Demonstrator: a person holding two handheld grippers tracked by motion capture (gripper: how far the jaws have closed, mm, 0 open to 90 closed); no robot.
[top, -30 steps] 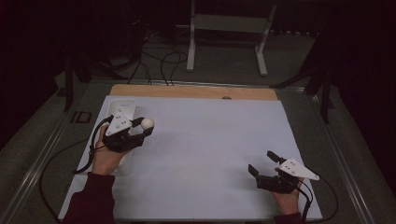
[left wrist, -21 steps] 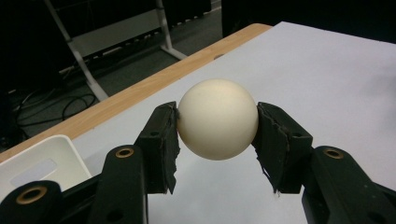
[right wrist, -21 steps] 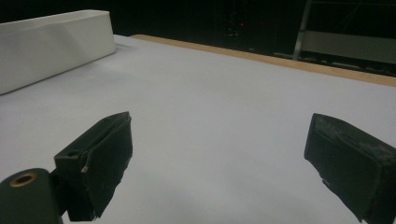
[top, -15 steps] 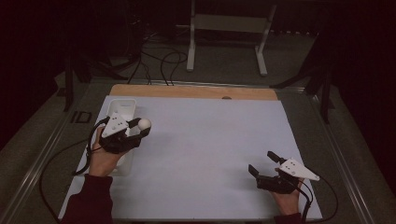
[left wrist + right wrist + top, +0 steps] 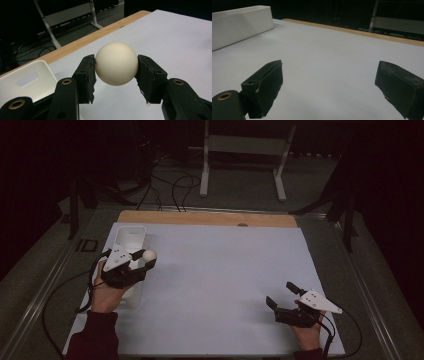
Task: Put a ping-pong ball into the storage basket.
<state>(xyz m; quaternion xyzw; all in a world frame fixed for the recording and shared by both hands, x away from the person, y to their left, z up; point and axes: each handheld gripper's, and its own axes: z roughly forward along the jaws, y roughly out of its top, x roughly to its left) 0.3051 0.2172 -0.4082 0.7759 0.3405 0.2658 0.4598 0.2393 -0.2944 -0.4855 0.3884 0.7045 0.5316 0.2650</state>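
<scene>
Ball sits clamped between the two black pads of the left gripper, lifted clear of the white table cover. Left of those fingers, and partly under the hand, lies the white bin, its open mouth just beside the jaw tips in the high view. The step in hand looks like dropping the ball into that bin: carry it sideways over the rim while keeping the squeeze level across the ball's widest part, since a round thing pinched off-centre may squirt out, and part the pads only once the ball is above the bin's floor. It is a smooth, matt, cream-white sphere, unmarked, about as wide as the pads are tall. Far to the right, the right gripper rests low on the cover, jaws spread wide, nothing between them.
</scene>
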